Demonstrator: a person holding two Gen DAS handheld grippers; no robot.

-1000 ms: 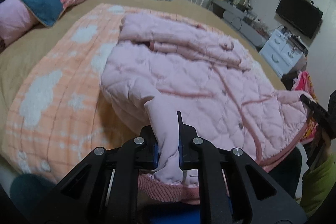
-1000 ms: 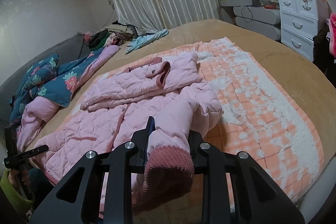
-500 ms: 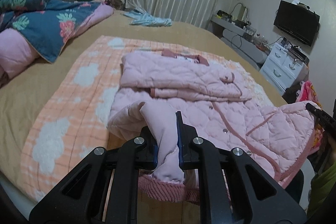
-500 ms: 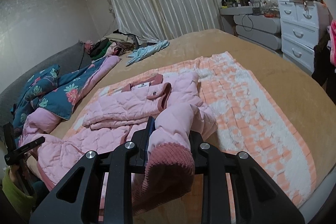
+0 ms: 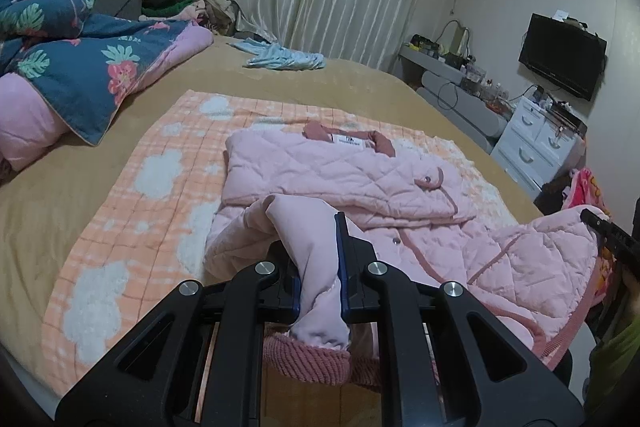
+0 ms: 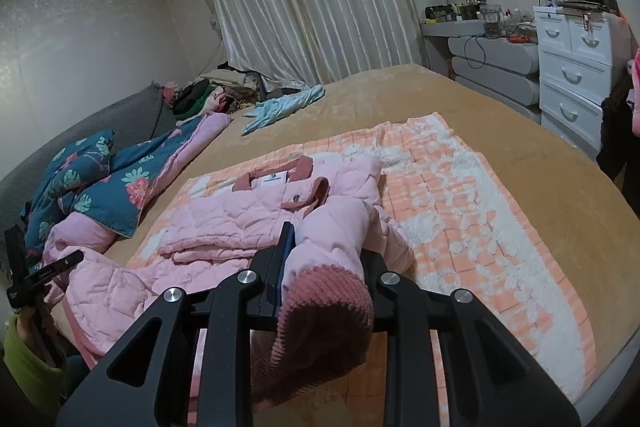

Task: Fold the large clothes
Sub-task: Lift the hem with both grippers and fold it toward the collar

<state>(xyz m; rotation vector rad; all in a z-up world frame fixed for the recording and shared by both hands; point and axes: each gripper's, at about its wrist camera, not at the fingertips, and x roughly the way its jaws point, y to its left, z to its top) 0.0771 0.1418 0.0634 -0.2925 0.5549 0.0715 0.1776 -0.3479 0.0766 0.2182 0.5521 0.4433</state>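
The pink quilted jacket [image 5: 340,171] lay on the orange-and-white blanket [image 5: 132,195] spread over the bed [image 5: 360,83], its collar end folded flat. The left gripper [image 5: 320,279] had its jaws clamped on one bottom corner, and the right gripper [image 6: 324,267] pinched the other corner by its ribbed cuff [image 6: 324,303]. Both held the hem raised, probably to carry it over the folded part.

white neck label [image 5: 352,140] on pink jacket [image 5: 340,171]: print too small to read
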